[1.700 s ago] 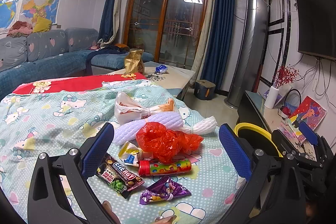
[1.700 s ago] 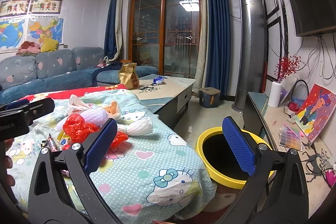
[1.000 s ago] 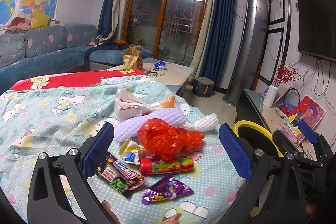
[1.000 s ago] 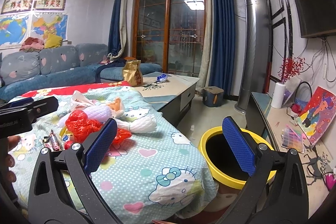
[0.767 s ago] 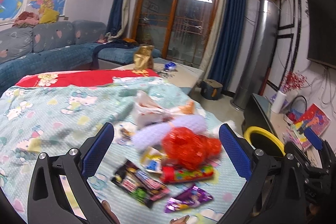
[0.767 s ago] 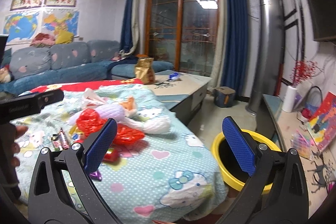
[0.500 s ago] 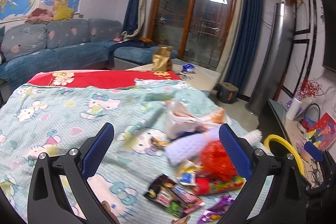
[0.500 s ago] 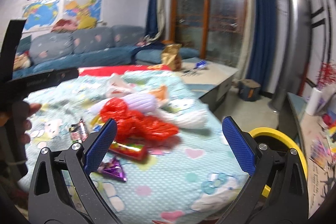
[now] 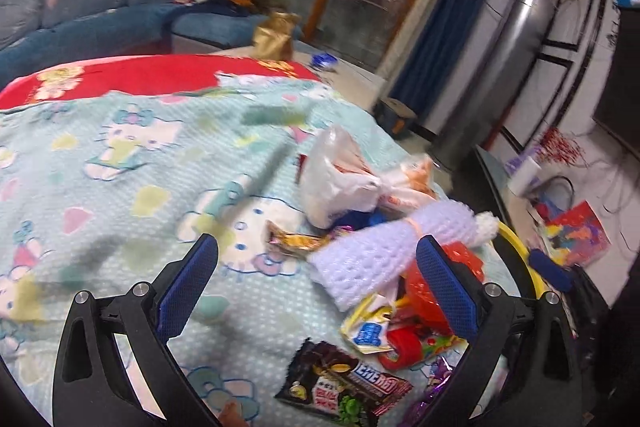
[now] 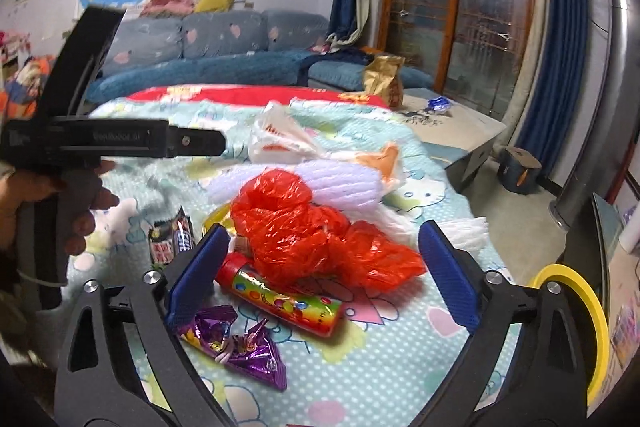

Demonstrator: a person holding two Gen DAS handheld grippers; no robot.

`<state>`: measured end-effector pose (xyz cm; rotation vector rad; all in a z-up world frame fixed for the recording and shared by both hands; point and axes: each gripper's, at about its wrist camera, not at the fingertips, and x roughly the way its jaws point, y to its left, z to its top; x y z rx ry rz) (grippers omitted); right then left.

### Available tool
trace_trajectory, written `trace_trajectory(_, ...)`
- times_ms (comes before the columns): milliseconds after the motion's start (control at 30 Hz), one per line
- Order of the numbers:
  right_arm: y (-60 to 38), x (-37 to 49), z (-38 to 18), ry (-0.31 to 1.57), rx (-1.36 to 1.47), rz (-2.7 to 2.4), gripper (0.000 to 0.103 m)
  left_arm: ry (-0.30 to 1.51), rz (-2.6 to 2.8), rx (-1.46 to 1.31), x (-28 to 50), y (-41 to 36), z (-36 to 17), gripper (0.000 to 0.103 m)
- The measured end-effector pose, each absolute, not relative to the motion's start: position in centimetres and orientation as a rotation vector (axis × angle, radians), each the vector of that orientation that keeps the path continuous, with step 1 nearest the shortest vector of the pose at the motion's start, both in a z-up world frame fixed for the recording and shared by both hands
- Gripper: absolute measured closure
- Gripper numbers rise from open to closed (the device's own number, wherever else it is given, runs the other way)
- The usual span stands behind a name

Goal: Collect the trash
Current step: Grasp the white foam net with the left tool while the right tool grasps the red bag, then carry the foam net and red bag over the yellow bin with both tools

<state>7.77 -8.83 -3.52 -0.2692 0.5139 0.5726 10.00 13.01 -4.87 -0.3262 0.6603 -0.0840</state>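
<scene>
Trash lies on the Hello Kitty cloth (image 10: 380, 383). A crumpled red plastic bag (image 10: 312, 227) sits between my right gripper's open jaws, with a colourful candy tube (image 10: 280, 301) below it and a purple wrapper (image 10: 236, 343) near the left finger. My right gripper (image 10: 320, 275) is open and empty. My left gripper (image 9: 316, 287) is open and empty over a gold wrapper (image 9: 296, 239) and white foam netting (image 9: 384, 251). A black energy-bar wrapper (image 9: 344, 387) and a white plastic bag (image 9: 340, 183) lie nearby.
A yellow bin (image 10: 576, 311) stands right of the table, below its edge; its rim also shows in the left wrist view (image 9: 520, 255). A gold bag (image 10: 384, 79) stands on the far coffee table. A blue sofa (image 10: 208, 43) runs along the back.
Both grippers have swung left over the table. The right one now faces the red bag and candy tube instead of the yellow bin. The left one has turned toward the bare cloth.
</scene>
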Motion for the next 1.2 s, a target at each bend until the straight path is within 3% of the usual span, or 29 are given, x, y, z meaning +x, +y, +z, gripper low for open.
trace_trajectory(167, -7.7, 8.6, -4.9, 0.567, -0.306, 0.589, 0.035, 0.731, -0.192, -0.384, 11.8, 12.7, -6.5, 0.022)
trace_trajectory(300, -7.5, 8.7, -5.7, 0.62, -0.306, 0.609, 0.064, 0.782, -0.243, -0.426, 12.8, 12.6, -7.8, 0.027)
trace_trajectory(500, -8.5, 8.3, -5.1, 0.6, -0.262, 0.623, 0.082, 0.786, -0.289, -0.438, 13.2, 11.7, -8.2, 0.054)
trace_trajectory(567, -8.8, 8.4, -4.7, 0.594, -0.243, 0.634, 0.084, 0.769, -0.289, -0.428, 13.0, 11.3, -7.8, 0.067)
trace_trajectory(667, -9.5, 7.8, -3.7, 0.579, -0.211, 0.66, 0.085, 0.739, -0.298, -0.428, 12.2, 11.1, -6.8, 0.072)
trace_trajectory(1200, -17.1, 7.1, 1.7, 0.48, -0.052, 0.546, 0.088, 0.625, -0.276, -0.302, 10.7, 7.1, -0.3, 0.078)
